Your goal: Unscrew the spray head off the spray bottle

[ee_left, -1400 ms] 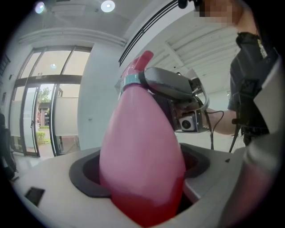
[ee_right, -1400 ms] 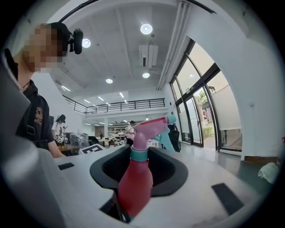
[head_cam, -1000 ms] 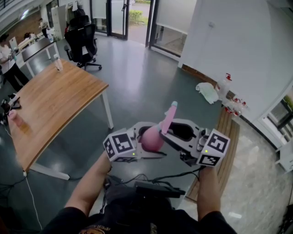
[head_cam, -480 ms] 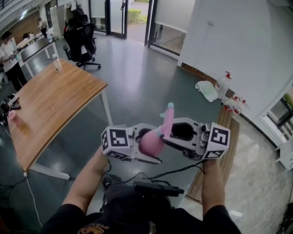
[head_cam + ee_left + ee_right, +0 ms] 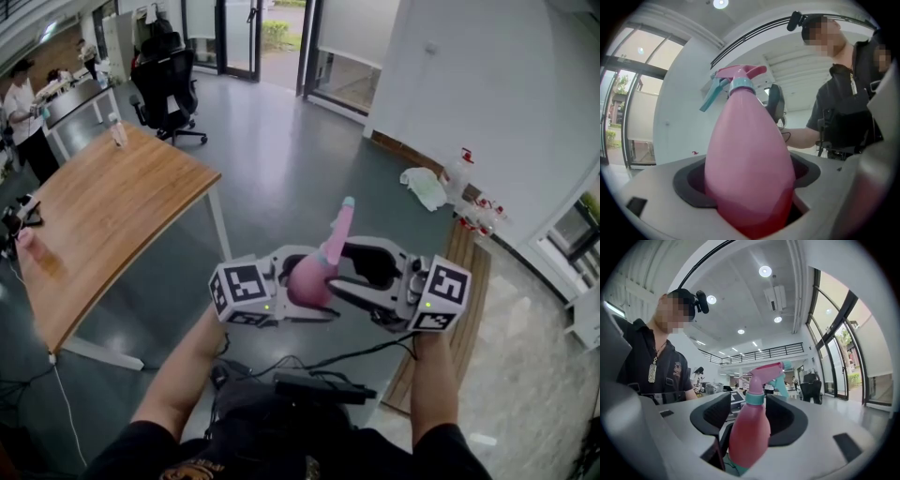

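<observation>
Left gripper [image 5: 296, 298]: you had it clamped on the pink spray bottle's [image 5: 309, 279] belly, in mid-air. Spray head [image 5: 339, 228]: upright, not yet off. Right gripper [image 5: 362, 273]: jaws just opened, straddling the teal collar [image 5: 754, 398] untouched; you needed to re-close squarely there before twisting.
</observation>
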Demonstrator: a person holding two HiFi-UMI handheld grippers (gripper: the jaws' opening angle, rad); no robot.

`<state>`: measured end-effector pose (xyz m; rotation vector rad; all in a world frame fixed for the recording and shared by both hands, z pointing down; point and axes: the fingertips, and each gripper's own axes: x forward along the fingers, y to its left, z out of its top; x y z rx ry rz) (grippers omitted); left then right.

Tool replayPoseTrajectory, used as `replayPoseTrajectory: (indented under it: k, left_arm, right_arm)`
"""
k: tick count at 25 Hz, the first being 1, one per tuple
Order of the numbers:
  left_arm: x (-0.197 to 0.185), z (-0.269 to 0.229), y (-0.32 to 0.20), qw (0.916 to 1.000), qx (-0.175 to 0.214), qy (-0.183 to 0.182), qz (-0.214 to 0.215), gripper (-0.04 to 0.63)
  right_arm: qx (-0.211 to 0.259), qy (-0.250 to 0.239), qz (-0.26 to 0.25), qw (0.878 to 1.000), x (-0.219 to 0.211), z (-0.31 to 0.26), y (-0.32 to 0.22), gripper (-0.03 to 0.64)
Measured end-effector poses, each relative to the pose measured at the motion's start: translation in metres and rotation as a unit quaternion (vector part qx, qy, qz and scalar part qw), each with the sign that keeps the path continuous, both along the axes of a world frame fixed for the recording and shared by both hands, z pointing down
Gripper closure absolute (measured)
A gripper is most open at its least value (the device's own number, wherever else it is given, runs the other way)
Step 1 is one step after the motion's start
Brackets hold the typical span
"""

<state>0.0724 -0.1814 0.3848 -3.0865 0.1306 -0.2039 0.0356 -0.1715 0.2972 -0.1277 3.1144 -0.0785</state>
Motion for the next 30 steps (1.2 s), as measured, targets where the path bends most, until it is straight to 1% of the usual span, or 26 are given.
replayPoseTrajectory:
  k: [3, 6, 10, 12, 14, 18, 20, 23, 30]
  left_arm:
    - [-0.005, -0.002, -0.014, 0.9992, 0.008, 0.011, -0.039, 0.152]
    - [-0.011, -0.003, -0.032, 0.9952, 0.019, 0.011, -0.095, 0.152]
    - [-0.019, 0.0, -0.057, 0.9832, 0.038, -0.006, -0.178, 0.15]
    - [-0.021, 0.003, -0.066, 0.9765, 0.045, -0.014, -0.21, 0.15]
    - [-0.022, 0.005, -0.072, 0.9709, 0.046, -0.019, -0.234, 0.15]
    - [-0.027, 0.011, -0.081, 0.9595, 0.047, -0.028, -0.276, 0.15]
    - [-0.03, 0.015, -0.084, 0.9541, 0.048, -0.033, -0.294, 0.15]
    - [-0.031, 0.02, -0.089, 0.9464, 0.048, -0.041, -0.317, 0.15]
    - [-0.033, 0.025, -0.093, 0.9366, 0.053, -0.055, -0.342, 0.15]
  right_arm:
    - [0.007, 0.001, 0.041, 0.999, 0.003, 0.001, -0.008, 0.393]
    - [0.012, -0.002, 0.088, 0.996, 0.007, -0.001, -0.018, 0.393]
    - [0.018, 0.007, 0.151, 0.988, 0.006, -0.003, -0.029, 0.393]
    - [0.016, 0.014, 0.179, 0.984, 0.005, -0.004, -0.033, 0.393]
    - [0.005, 0.01, 0.206, 0.979, 0.006, -0.006, -0.038, 0.393]
    - [-0.02, 0.0, 0.259, 0.966, 0.001, -0.002, -0.05, 0.394]
    - [-0.036, -0.004, 0.284, 0.958, 0.0, 0.004, -0.057, 0.419]
    - [-0.058, -0.013, 0.303, 0.951, 0.0, 0.008, -0.063, 0.42]
    - [-0.083, -0.006, 0.336, 0.938, -0.008, 0.014, -0.071, 0.42]
